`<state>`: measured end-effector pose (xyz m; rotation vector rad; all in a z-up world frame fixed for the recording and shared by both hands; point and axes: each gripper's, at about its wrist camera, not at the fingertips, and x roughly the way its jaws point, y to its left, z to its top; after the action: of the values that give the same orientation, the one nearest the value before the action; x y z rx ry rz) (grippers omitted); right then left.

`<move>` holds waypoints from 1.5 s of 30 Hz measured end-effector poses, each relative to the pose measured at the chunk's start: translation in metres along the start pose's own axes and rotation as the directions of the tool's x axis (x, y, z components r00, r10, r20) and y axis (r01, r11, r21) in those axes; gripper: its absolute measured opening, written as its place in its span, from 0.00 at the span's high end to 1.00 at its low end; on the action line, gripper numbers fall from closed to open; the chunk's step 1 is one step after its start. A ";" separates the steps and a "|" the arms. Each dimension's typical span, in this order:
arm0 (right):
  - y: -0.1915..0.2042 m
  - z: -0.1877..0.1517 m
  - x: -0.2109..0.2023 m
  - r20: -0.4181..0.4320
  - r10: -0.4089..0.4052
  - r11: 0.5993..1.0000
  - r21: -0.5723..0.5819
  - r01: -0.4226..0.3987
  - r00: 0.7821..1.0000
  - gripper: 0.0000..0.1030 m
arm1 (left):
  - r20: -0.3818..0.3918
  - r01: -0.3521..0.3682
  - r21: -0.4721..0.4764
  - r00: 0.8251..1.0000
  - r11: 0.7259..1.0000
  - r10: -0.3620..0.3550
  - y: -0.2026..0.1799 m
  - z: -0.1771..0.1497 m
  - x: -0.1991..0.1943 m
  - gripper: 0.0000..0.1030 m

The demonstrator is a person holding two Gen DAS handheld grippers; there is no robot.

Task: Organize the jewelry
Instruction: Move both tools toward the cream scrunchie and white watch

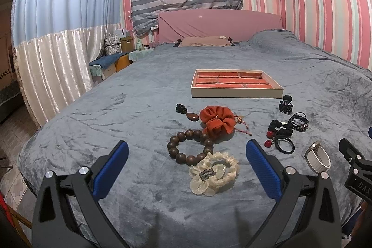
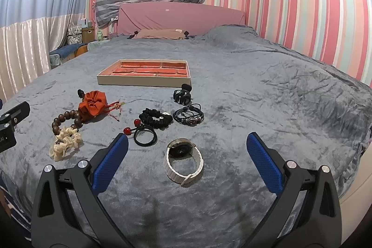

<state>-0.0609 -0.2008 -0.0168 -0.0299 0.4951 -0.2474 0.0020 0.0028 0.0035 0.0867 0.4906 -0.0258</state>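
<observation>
The left gripper (image 1: pixel 187 163) and the right gripper (image 2: pixel 187 160) hung spread wide, holding nothing. The wooden bead bracelet (image 1: pixel 189 146) and white watch (image 2: pixel 184 160) lay between their fingertips, the tray (image 1: pixel 234 91) higher in frame.

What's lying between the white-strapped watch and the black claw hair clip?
In the right wrist view, between the white-strapped watch and black claw hair clip lie the dark braided cord bracelets, with the black fabric scrunchie slightly left.
</observation>
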 end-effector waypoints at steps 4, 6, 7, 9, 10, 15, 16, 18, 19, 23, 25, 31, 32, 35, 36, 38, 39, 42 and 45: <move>0.000 0.001 -0.001 0.007 -0.002 1.000 -0.002 0.002 1.000 0.04 | 0.001 0.000 0.002 1.000 1.000 0.000 -0.003 0.001 0.000 0.04; -0.001 0.001 -0.001 0.006 -0.001 1.000 -0.002 0.001 1.000 0.04 | 0.001 0.000 0.002 1.000 1.000 0.000 -0.003 0.001 0.000 0.04; -0.001 0.002 -0.001 0.005 -0.001 1.000 -0.002 0.001 1.000 0.04 | 0.001 0.000 0.002 1.000 1.000 0.000 -0.003 0.001 0.000 0.04; -0.001 0.002 -0.001 0.005 -0.002 1.000 0.000 0.002 1.000 0.04 | 0.001 0.000 0.000 1.000 1.000 0.000 -0.003 0.001 0.001 0.04; -0.001 0.001 -0.001 0.007 -0.002 1.000 0.000 0.002 1.000 0.04 | 0.001 0.001 0.001 1.000 1.000 -0.001 -0.003 0.001 0.000 0.04; -0.001 0.003 -0.002 0.009 -0.004 1.000 -0.002 0.004 1.000 0.04 | 0.001 0.002 0.000 1.000 1.000 -0.002 -0.003 0.001 0.000 0.04; -0.001 0.003 -0.001 0.009 -0.004 1.000 -0.002 0.004 1.000 0.04 | 0.002 0.001 0.000 1.000 1.000 -0.001 -0.003 0.001 0.000 0.04; -0.001 0.003 -0.002 0.009 -0.006 1.000 -0.004 0.006 1.000 0.04 | 0.002 0.000 0.002 1.000 1.000 0.000 -0.004 0.001 0.001 0.04; -0.001 0.003 -0.002 0.009 -0.007 1.000 -0.004 0.007 1.000 0.04 | 0.002 0.001 0.001 1.000 1.000 -0.001 -0.002 0.001 0.000 0.04; -0.001 0.002 -0.002 0.007 -0.004 1.000 -0.003 0.005 1.000 0.04 | 0.001 0.001 0.000 1.000 1.000 -0.001 -0.002 0.000 0.000 0.04; -0.001 0.002 -0.002 0.006 -0.005 1.000 -0.004 0.005 1.000 0.04 | 0.001 0.000 -0.001 1.000 1.000 0.000 -0.003 0.000 0.000 0.04; -0.001 0.001 -0.001 0.005 -0.006 1.000 -0.005 0.006 1.000 0.04 | -0.001 0.001 0.000 1.000 1.000 -0.001 -0.003 0.001 0.001 0.04; -0.001 0.002 -0.001 0.004 -0.005 1.000 -0.004 0.005 1.000 0.04 | -0.003 0.001 0.000 1.000 1.000 -0.001 -0.004 0.001 0.002 0.04; -0.001 0.001 -0.001 0.005 -0.006 1.000 -0.004 0.006 1.000 0.04 | -0.004 0.002 -0.002 1.000 1.000 -0.002 -0.003 0.001 0.002 0.04; -0.001 0.001 -0.001 0.005 -0.005 1.000 -0.004 0.005 1.000 0.04 | -0.004 0.005 -0.001 1.000 1.000 -0.005 -0.003 0.001 0.002 0.04; -0.001 0.001 -0.001 0.005 -0.005 1.000 -0.003 0.005 1.000 0.04 | -0.003 0.003 -0.001 1.000 1.000 -0.003 -0.003 0.000 0.002 0.04; -0.001 0.001 -0.001 0.004 -0.004 1.000 -0.004 0.004 1.000 0.04 | -0.003 0.004 -0.001 1.000 1.000 -0.004 -0.003 0.000 0.002 0.04; -0.001 0.000 -0.001 0.005 -0.007 1.000 -0.006 0.007 1.000 0.04 | -0.004 0.004 -0.001 1.000 1.000 -0.004 -0.002 0.000 0.002 0.04; -0.002 0.000 -0.001 0.005 -0.005 1.000 -0.004 0.005 1.000 0.04 | -0.005 0.006 -0.001 1.000 1.000 -0.006 -0.002 0.000 0.003 0.04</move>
<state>-0.0622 -0.2023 -0.0159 -0.0354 0.4905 -0.2513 0.0040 0.0010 0.0021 0.0840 0.4956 -0.0313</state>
